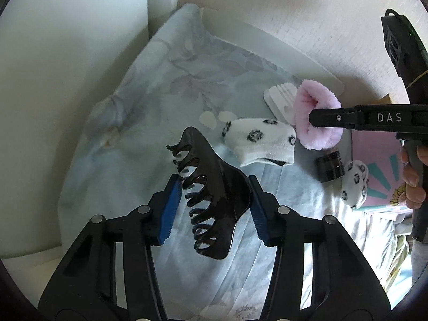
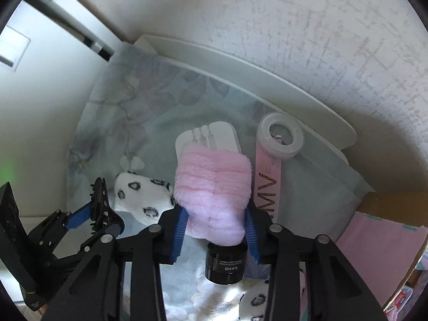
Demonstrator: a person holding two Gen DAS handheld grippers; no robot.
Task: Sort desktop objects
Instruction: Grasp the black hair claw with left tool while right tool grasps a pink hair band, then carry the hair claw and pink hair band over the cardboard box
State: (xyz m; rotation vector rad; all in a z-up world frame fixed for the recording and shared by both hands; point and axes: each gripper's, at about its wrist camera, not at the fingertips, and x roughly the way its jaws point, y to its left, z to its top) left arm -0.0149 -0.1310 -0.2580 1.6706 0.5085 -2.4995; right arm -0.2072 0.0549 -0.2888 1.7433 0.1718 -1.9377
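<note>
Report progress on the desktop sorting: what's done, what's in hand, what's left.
Done: nothing looks sorted yet.
In hand: the left gripper clamps the black hair claw; the right gripper grips the pink fluffy band.
Left: two spotted white socks, the black jar and the white comb lie on the floral cloth.

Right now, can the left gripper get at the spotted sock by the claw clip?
Probably not yet. The left gripper is shut on the black claw clip, so it is occupied. The spotted sock lies uncovered just ahead on the cloth; the path looks free.

Home bedroom: floral bedsheet (image 1: 165,85), socks (image 1: 259,140), cosmetic jar (image 2: 226,263).
</note>
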